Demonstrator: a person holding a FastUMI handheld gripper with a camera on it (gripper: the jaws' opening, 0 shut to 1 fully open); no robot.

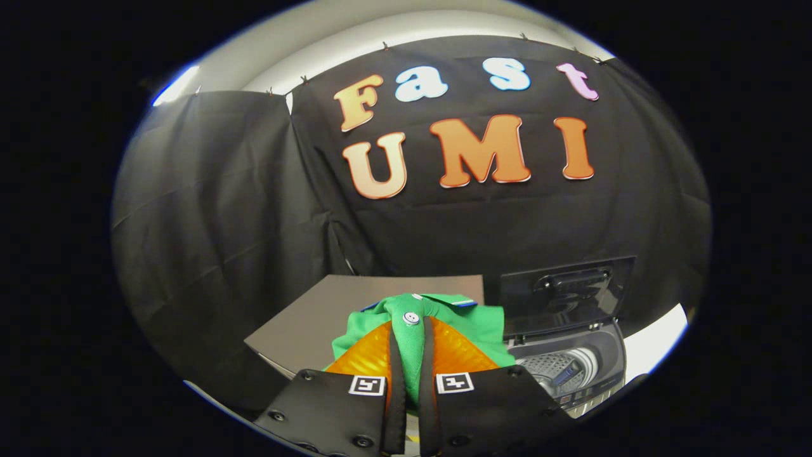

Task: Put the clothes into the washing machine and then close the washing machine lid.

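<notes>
Green buttoned cloth garment point(415, 330) pinched between narrow gripper point(411, 346) fingers, lifted above grey tabletop point(304, 324) right edge; white top-loading washing machine point(571, 368) lid point(564, 295) raised. Left: dropping in, closing.

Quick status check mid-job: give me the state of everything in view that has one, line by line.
tool: shut on the green garment, both fingers pressing on a fold of it.
green garment: held up off the table, bunched, white button showing between the fingers, not yet in the drum.
washing machine lid: open, raised upright.
washing machine drum: uncovered, beyond the tool to its right.
table: behind the garment.
</notes>
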